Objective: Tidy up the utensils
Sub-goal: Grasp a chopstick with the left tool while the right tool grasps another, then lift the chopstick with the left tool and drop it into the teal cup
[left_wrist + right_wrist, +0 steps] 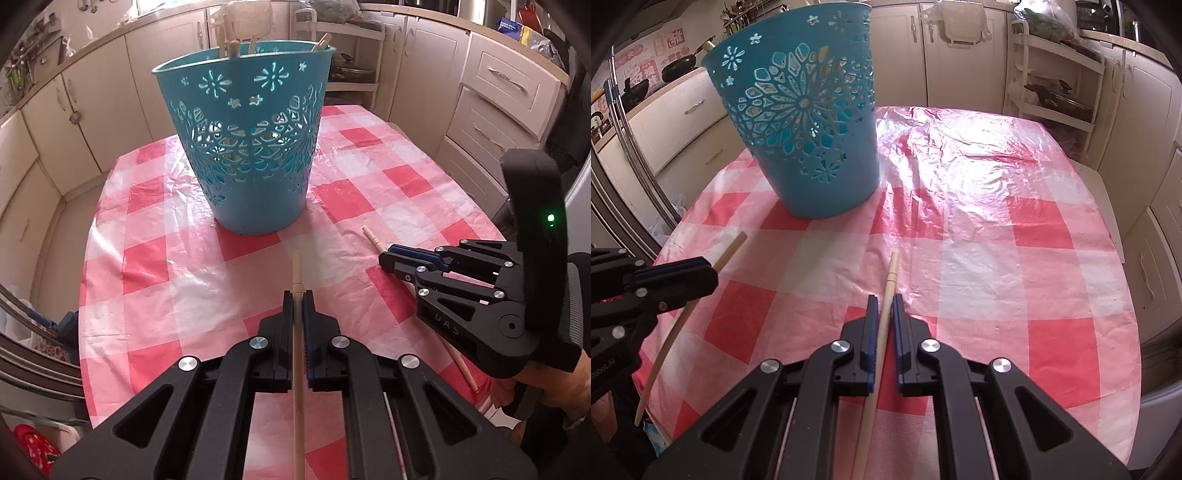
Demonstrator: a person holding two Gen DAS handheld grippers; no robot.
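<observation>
A teal cut-out basket (243, 147) stands upright on the red-and-white checked table, with several wooden utensils sticking out of its top; it also shows in the right wrist view (809, 122). My left gripper (298, 295) is shut on a wooden chopstick (297, 269) that points toward the basket. My right gripper (885, 299) is shut on a second wooden chopstick (892, 269). The right gripper shows at the right in the left wrist view (388, 256), its chopstick (370, 236) poking past the fingers. The left gripper shows at the left in the right wrist view (713, 273).
The checked plastic cloth (979, 221) covers the table. Cream kitchen cabinets (110, 85) ring the table, with drawers (498, 96) at the right. A white rack (1052, 92) with cookware stands behind the table.
</observation>
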